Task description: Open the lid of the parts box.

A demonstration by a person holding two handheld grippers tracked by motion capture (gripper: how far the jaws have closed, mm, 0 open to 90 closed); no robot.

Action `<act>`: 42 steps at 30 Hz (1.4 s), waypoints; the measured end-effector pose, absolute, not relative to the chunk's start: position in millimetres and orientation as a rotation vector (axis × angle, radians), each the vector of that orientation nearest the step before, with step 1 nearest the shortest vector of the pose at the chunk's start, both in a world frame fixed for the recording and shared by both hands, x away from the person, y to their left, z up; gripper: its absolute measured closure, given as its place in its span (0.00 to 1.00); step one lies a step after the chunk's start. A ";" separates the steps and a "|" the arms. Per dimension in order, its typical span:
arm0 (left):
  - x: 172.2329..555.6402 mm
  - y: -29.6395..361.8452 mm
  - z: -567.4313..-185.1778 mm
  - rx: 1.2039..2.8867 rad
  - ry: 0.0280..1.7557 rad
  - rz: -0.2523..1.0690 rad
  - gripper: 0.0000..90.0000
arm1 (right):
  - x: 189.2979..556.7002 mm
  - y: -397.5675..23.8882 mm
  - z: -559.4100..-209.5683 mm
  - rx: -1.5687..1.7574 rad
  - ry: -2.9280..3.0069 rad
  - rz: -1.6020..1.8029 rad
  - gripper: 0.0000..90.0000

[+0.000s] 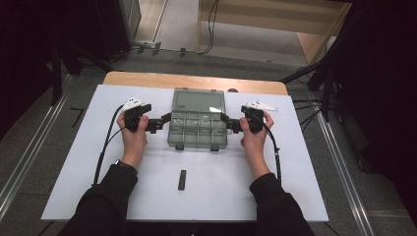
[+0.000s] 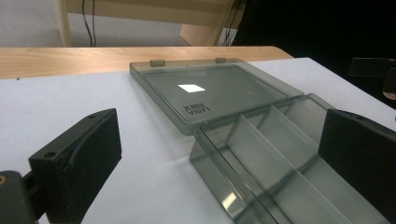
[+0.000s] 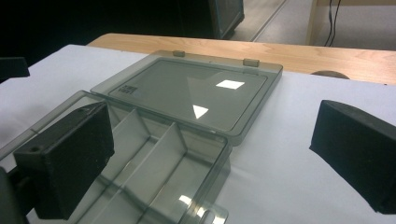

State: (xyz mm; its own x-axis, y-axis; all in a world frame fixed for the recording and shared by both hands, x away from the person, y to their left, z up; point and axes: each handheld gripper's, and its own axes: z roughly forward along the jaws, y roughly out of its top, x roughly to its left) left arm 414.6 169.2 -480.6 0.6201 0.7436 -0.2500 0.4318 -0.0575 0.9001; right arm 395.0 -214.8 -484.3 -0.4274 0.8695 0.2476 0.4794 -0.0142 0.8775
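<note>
A smoky clear plastic compartment box (image 1: 198, 130) lies open mid-table, its lid (image 1: 198, 102) flat on the table behind it. My left gripper (image 1: 163, 121) is at the box's left side with its jaws wide open. In the left gripper view, the box's near corner (image 2: 210, 140) lies between the jaws of the left gripper (image 2: 219, 142), and the pads do not touch it. My right gripper (image 1: 228, 122) is at the box's right side, also open. In the right gripper view, the box wall (image 3: 224, 154) sits between the jaws of the right gripper (image 3: 212, 151), untouched. The compartments (image 3: 154, 172) look empty.
A small black bar-shaped object (image 1: 182, 179) lies on the white sheet (image 1: 74, 162) near the front, between the forearms. The wooden table edge (image 1: 147, 78) shows behind the lid. Cables (image 1: 104, 147) trail from both grippers.
</note>
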 end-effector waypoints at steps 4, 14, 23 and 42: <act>398.1 176.2 -477.5 1.691 0.945 0.341 0.00 | 380.3 -213.9 -484.7 1.392 1.895 1.438 0.00; 367.8 189.3 -475.4 1.697 0.901 0.364 0.00 | 356.0 -210.7 -479.8 1.345 1.899 1.447 0.00; 339.4 201.5 -475.3 1.695 0.876 0.368 0.00 | 330.5 -207.9 -475.6 1.304 1.911 1.466 0.00; 295.0 237.3 -478.1 1.661 0.886 0.400 0.00 | 291.2 -215.1 -481.5 1.284 1.935 1.482 0.00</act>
State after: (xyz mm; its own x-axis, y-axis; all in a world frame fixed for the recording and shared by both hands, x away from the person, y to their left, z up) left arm 295.0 237.3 -478.1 0.6567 0.7298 -0.1903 0.3398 -0.0610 0.9385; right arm 291.2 -215.1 -481.5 -0.5076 0.8335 0.2182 0.4280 0.0242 0.9034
